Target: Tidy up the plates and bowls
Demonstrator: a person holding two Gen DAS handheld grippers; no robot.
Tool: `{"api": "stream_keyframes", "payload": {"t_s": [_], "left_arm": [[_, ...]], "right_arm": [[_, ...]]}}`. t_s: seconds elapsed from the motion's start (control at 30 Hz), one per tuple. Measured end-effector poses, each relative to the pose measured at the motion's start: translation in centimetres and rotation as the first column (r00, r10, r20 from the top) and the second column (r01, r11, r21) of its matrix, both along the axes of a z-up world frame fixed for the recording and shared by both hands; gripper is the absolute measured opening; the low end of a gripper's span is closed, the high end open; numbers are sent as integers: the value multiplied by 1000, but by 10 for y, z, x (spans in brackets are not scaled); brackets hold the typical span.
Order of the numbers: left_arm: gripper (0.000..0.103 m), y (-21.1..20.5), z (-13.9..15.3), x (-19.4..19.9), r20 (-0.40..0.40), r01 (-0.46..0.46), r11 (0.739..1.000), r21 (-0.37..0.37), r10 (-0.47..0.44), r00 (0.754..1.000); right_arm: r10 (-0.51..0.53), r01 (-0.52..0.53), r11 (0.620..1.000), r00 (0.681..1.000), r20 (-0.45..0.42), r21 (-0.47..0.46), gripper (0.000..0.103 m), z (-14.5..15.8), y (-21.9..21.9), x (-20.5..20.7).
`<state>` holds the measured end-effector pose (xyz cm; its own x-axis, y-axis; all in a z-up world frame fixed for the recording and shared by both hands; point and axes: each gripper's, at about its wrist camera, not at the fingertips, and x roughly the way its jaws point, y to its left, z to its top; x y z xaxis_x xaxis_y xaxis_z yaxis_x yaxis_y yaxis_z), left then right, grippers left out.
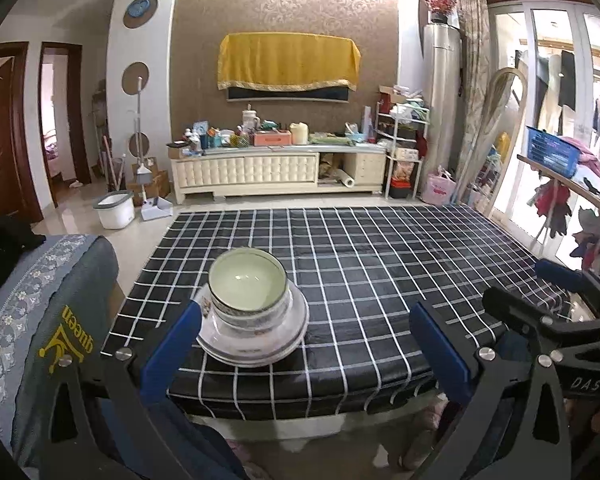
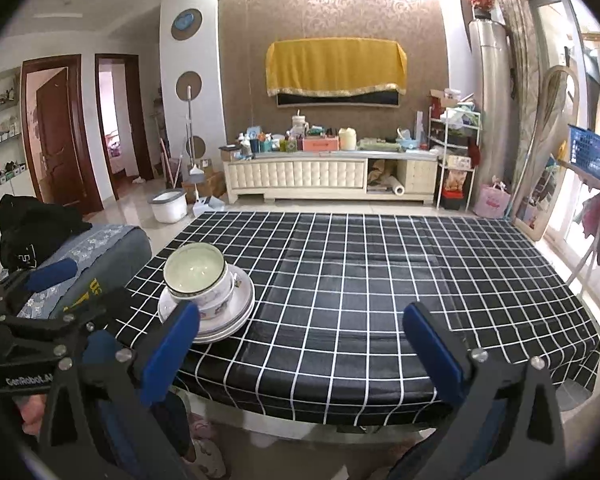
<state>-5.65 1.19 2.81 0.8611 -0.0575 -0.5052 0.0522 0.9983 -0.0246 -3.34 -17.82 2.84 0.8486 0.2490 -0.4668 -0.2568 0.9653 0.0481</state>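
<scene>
Stacked floral bowls [image 1: 249, 294] with pale green insides sit on stacked white plates [image 1: 256, 342] on the black checked table [image 1: 372, 280], near its front left corner. My left gripper [image 1: 306, 326] is open and empty, just in front of the table edge; its left pad is close to the plates' left rim. In the right wrist view the bowls [image 2: 198, 280] and plates [image 2: 224, 316] lie at left. My right gripper [image 2: 302, 326] is open and empty, to the right of the stack. The right gripper also shows in the left wrist view [image 1: 556, 304].
A grey-blue covered chair [image 1: 40, 320] with a black garment stands left of the table. Beyond the table are a white bucket [image 1: 114, 210], a cluttered TV cabinet [image 1: 276, 168], and a drying rack [image 1: 560, 184] at right.
</scene>
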Motion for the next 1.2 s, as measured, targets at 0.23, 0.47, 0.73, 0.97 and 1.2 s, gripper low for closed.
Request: {"api": "stream_keyframes", "payload": {"t_s": [0.23,0.47,0.73,0.97,1.2], "left_arm": [[103,-3,1,-15,22,-13,1000,14,13,1000],[103,-5,4,-18,35,-24,999,28,23,999],[103,-8,2,-21,34,-37,999,34,35,999],[103,-13,1,-24,30,-25,999,37,23,999],[103,-17,0,-25,25,-27,998,55,26,999]], "right_arm": [[-1,1,1000,1000,2,3,103,-1,-1,-9],[0,1,1000,1000,-5,17,103,-1,-2,-11],[-2,2,1000,1000,-3,23,103,-1,-6,-17],[0,1,1000,1000,-24,22,103,-4,-6,-16],[10,-9,1000,999,-48,26,103,-6,-5,-16]]}}
